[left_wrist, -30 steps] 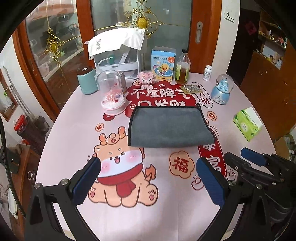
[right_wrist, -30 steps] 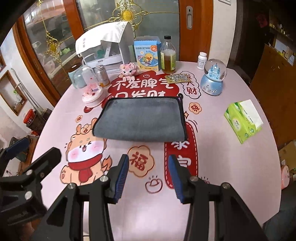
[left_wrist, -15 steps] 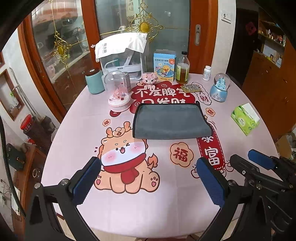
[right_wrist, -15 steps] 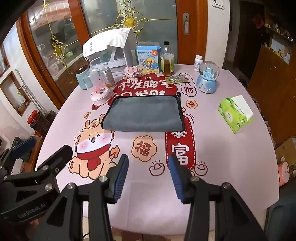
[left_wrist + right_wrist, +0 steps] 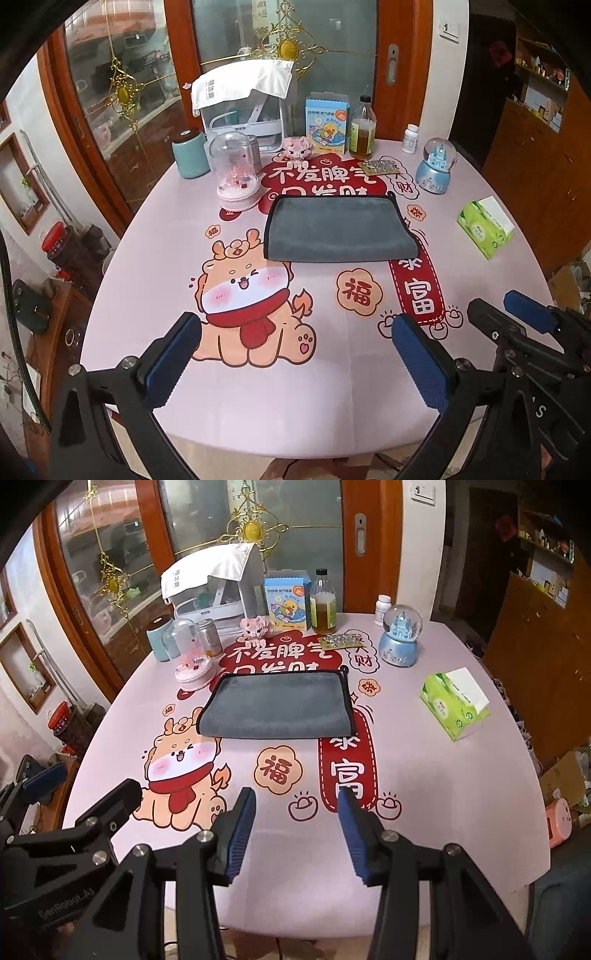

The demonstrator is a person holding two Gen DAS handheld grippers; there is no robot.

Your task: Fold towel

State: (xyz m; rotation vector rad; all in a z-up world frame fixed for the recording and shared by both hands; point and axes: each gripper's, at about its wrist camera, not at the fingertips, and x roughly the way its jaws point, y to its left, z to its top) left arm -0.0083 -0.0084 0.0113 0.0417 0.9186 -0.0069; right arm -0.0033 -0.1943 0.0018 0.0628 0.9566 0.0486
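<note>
Both grippers keep backing off toward the table's (image 5: 480,258) near edge, left gripper (image 5: 295,354) and right gripper (image 5: 295,834) both spread and empty, towel (image 5: 338,230) lying folded, mid-table toward the far edge, well clear of them — fold looks finished.

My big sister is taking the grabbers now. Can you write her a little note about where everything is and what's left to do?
Left gripper: open, empty, held above the near edge of the table.
Right gripper: open, empty, beside the left one and clear of the towel.
Grey towel: lies flat mid-table as a neat rectangle with dark trim, apparently folded at least once; nothing touches it. The pink domed ornament sits by its far left corner, the green tissue box off to the right.
Done: one fold, as far as it looks.
Left: perhaps another fold; check first whether it is needed.
</note>
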